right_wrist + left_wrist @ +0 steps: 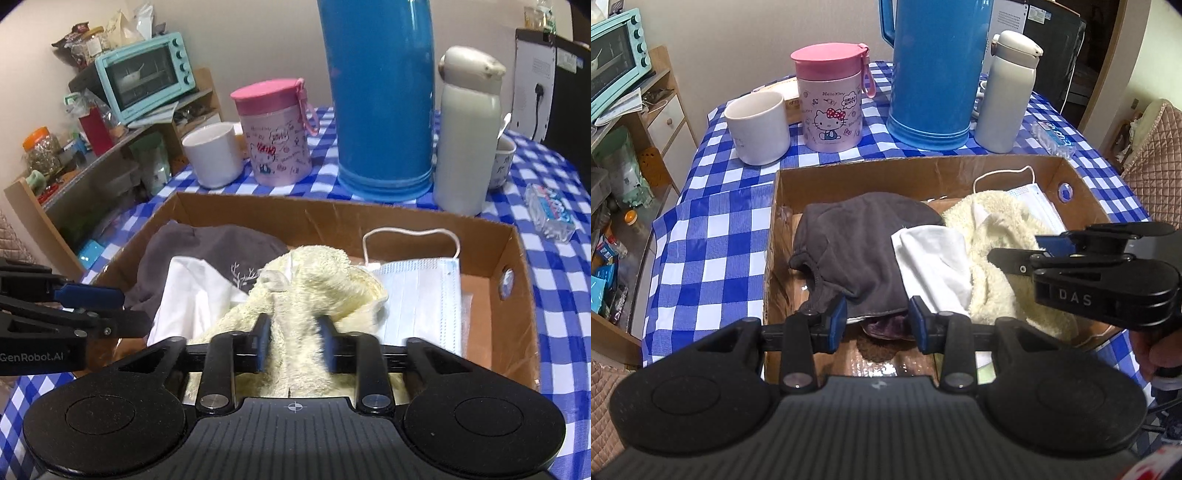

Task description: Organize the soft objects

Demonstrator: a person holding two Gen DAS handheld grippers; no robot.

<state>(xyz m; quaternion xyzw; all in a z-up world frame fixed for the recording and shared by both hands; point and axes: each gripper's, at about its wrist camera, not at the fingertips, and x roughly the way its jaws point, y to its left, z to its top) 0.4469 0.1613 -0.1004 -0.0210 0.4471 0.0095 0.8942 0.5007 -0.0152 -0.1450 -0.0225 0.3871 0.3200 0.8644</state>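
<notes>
A shallow cardboard box [916,171] [332,218] on the checked table holds soft items. A dark grey cloth [857,240] [207,247] lies at its left, a white cloth [934,258] [192,291] in the middle, a cream fleece [1001,236] [317,273] to the right, and a blue face mask [1038,206] [421,295] at the far right. My left gripper [878,325] is open, its fingers over the near edge of the grey cloth. My right gripper [295,341] is shut on the cream fleece.
Behind the box stand a white mug [757,125] [214,155], a pink Hello Kitty cup [831,99] [275,136], a tall blue thermos [934,70] [380,96] and a white bottle [1004,92] [465,133]. A tissue pack [550,212] lies at right. A shelf with an oven [147,75] is at left.
</notes>
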